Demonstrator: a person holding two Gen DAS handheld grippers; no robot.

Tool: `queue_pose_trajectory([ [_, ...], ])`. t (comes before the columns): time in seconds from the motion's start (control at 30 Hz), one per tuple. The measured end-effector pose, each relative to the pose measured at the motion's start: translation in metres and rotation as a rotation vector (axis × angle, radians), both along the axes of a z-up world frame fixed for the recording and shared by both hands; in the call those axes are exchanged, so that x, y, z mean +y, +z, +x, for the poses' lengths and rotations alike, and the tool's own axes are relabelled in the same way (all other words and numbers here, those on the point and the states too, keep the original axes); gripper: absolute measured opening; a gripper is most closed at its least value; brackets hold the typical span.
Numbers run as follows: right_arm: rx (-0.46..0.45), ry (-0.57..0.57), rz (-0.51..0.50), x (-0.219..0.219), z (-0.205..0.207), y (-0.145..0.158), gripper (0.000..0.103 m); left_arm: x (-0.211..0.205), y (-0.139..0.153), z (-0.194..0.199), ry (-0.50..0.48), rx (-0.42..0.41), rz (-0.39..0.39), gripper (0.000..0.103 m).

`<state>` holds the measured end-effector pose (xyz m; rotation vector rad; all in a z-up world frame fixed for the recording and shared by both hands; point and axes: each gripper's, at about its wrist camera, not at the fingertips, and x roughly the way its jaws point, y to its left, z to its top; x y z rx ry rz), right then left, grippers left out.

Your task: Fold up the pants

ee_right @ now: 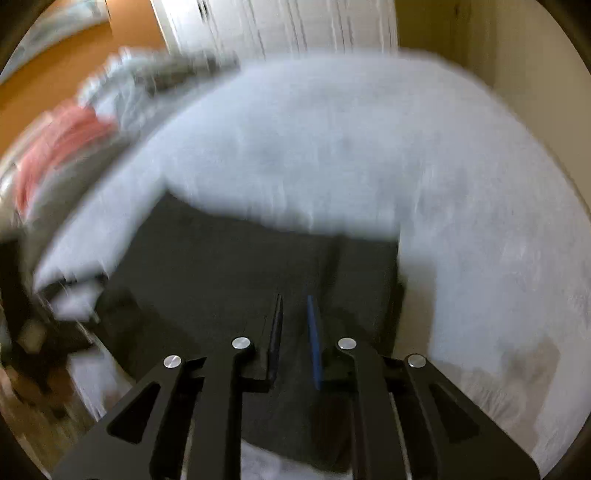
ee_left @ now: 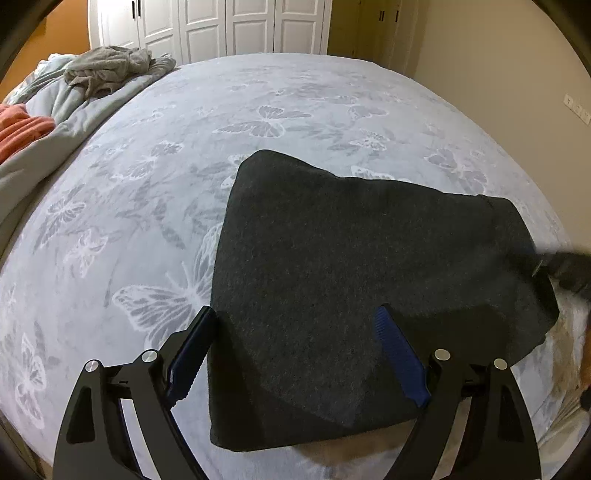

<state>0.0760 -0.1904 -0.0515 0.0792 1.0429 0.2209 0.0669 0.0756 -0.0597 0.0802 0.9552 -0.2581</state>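
Butterfly-print bed, dark pants, rumpled blankets, white wardrobe

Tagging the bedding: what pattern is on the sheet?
Pale butterflies on a light grey-blue sheet, clearest in the left wrist view.

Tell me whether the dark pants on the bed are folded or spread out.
Folded. The dark pants lie as a compact doubled slab on the butterfly bedsheet, with a layered thick edge nearest the camera and no separate legs showing.
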Motion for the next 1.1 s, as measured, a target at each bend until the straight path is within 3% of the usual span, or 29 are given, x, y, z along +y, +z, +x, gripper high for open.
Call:
queue_pose_trajectory([
  [0.07, 0.013, -0.029, 0.030, -0.006, -0.002, -0.001, 0.010, -0.002, 0.000, 0.000, -0.002, 0.000, 0.012, 0.085],
  [0.13, -0.084, -0.045, 0.040, -0.009, -0.017, 0.027, 0.015, -0.002, 0.003, -0.003, -0.008, -0.007, 0.002, 0.085],
  [0.2, -0.132, -0.053, 0.083, -0.013, -0.035, 0.035, 0.015, -0.001, 0.006, -0.007, -0.013, -0.026, 0.000, 0.085],
  [0.27, -0.089, -0.047, 0.093, -0.011, -0.042, 0.023, 0.015, 0.000, 0.006, -0.009, -0.014, -0.035, 0.006, 0.085],
  [0.33, 0.005, -0.044, -0.029, 0.003, -0.040, -0.005, 0.015, -0.001, 0.004, -0.010, -0.014, -0.017, 0.005, 0.085],
  [0.4, -0.065, -0.004, -0.137, 0.021, -0.049, 0.006, 0.016, 0.000, 0.005, -0.011, -0.016, -0.002, -0.005, 0.085],
  [0.43, -0.091, 0.008, -0.137, 0.025, -0.052, 0.010, 0.021, 0.001, 0.008, -0.014, -0.015, -0.009, -0.009, 0.085],
  [0.47, -0.119, 0.007, -0.111, 0.023, -0.058, 0.015, 0.042, 0.003, 0.010, -0.016, -0.014, -0.017, -0.013, 0.085],
  [0.53, -0.142, -0.067, -0.052, 0.016, -0.070, 0.015, 0.061, 0.013, 0.019, -0.020, -0.019, -0.030, -0.069, 0.086],
  [0.67, -0.122, -0.194, 0.033, -0.008, -0.081, 0.007, 0.061, 0.051, 0.019, -0.015, 0.052, 0.046, -0.238, 0.086],
  [0.73, -0.087, -0.253, 0.135, -0.028, -0.079, 0.001, 0.061, 0.070, 0.010, -0.010, 0.113, 0.109, -0.296, 0.086],
  [0.83, -0.070, -0.287, 0.234, -0.038, -0.080, 0.000, 0.061, 0.086, 0.005, -0.011, 0.175, 0.124, -0.302, 0.086],
  [0.93, -0.077, -0.249, 0.242, -0.031, -0.081, 0.002, 0.060, 0.087, 0.010, -0.018, 0.174, 0.082, -0.264, 0.086],
  [1.03, -0.054, -0.179, 0.151, -0.010, -0.076, -0.004, 0.026, 0.078, 0.016, -0.027, 0.140, 0.030, -0.210, 0.087],
  [1.1, -0.054, -0.164, 0.046, 0.000, -0.071, -0.007, 0.018, 0.073, 0.018, -0.029, 0.115, 0.022, -0.191, 0.086],
])
